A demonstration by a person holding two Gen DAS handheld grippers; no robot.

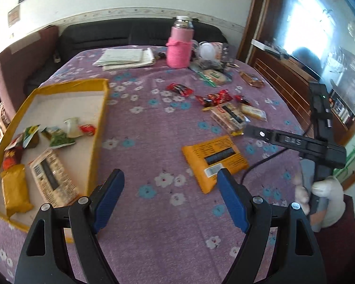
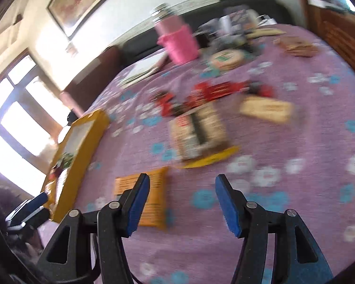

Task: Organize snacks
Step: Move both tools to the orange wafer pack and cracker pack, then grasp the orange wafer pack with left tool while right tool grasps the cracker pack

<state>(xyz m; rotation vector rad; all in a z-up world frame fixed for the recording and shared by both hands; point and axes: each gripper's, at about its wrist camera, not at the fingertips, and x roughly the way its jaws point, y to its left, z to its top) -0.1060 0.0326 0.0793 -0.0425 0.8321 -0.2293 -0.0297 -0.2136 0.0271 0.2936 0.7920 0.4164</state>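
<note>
While tilted downward, both hand-held grippers point(image 1: 170, 177) point(image 2: 182, 182) open-jawed above tablecloth point(image 1: 153, 130).

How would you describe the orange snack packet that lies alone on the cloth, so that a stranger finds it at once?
Start from the yellow-rimmed tray on the purple flowered tablecloth. To its right, apart from it, the orange packet lies flat and alone, nearest the camera among the loose snacks. Unlike the small red-wrapped sweets farther back, it is large, orange, with black print and a white barcode.
</note>
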